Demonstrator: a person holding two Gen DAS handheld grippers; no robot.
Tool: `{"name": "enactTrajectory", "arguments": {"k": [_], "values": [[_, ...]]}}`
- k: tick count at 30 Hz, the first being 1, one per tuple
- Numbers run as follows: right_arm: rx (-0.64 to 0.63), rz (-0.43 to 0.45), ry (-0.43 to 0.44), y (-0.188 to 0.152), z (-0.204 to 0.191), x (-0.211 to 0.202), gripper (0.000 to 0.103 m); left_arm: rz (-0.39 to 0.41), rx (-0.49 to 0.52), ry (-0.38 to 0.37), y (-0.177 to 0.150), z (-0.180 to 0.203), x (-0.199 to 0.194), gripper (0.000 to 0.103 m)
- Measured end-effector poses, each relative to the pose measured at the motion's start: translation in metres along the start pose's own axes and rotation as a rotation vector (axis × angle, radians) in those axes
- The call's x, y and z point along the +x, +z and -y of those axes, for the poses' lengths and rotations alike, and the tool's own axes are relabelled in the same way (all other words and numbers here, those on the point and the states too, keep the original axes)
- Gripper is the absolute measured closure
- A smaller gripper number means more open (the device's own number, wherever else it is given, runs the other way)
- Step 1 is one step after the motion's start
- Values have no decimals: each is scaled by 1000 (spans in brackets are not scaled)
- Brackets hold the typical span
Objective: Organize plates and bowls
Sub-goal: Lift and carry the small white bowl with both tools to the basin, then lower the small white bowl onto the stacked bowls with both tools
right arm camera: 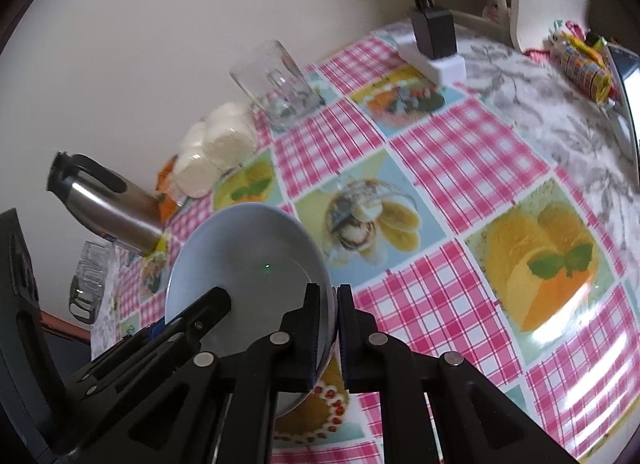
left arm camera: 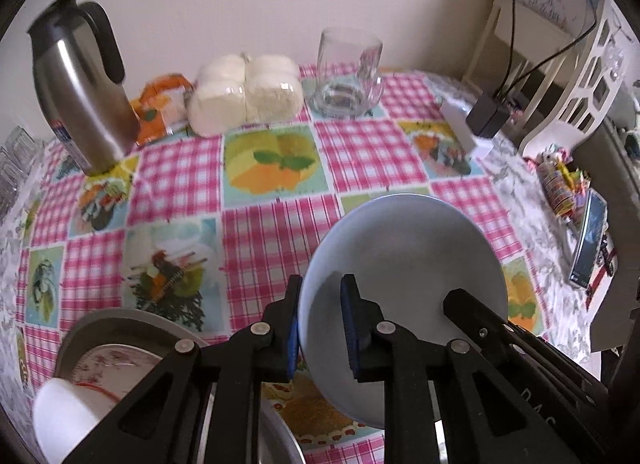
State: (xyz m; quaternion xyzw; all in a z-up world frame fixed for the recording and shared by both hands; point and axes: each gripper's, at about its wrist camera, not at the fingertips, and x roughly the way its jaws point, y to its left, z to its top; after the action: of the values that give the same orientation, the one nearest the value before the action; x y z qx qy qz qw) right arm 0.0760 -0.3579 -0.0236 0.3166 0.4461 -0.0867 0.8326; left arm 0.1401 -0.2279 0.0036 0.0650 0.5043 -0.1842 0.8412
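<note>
A pale blue-grey bowl [left arm camera: 408,248] hangs tilted just above the checked tablecloth, held at two sides. My left gripper [left arm camera: 322,292] is shut on its left rim, one blue pad inside and one outside. In the right wrist view my right gripper [right arm camera: 329,296] is shut on the opposite rim of the same bowl [right arm camera: 248,256]. A finger of the right gripper [left arm camera: 456,300] shows inside the bowl in the left wrist view. At the lower left a grey metal tray [left arm camera: 120,324] holds a floral plate [left arm camera: 116,360] and a white cup [left arm camera: 68,412].
Along the wall stand a steel thermos jug [left arm camera: 76,92], an orange packet [left arm camera: 164,104], wrapped bread [left arm camera: 248,96] and a glass mug [left arm camera: 348,72]. A power strip with a black adapter [left arm camera: 480,120], a white chair [left arm camera: 576,96], sweets [left arm camera: 560,184] and a phone [left arm camera: 588,240] sit to the right.
</note>
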Motion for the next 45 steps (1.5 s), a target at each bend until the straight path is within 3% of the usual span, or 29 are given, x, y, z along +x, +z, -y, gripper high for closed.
{"name": "enactTrajectory", "arguments": {"k": [14, 26, 45], "values": [[-59, 58, 39, -3, -47, -34, 93, 88, -47, 4, 3, -31, -52, 83], [-107, 101, 126, -11, -92, -57, 92, 179, -85, 21, -3, -64, -100, 83], [-211, 64, 161, -54, -144, -60, 92, 182, -205, 13, -39, -123, -134, 83]]}}
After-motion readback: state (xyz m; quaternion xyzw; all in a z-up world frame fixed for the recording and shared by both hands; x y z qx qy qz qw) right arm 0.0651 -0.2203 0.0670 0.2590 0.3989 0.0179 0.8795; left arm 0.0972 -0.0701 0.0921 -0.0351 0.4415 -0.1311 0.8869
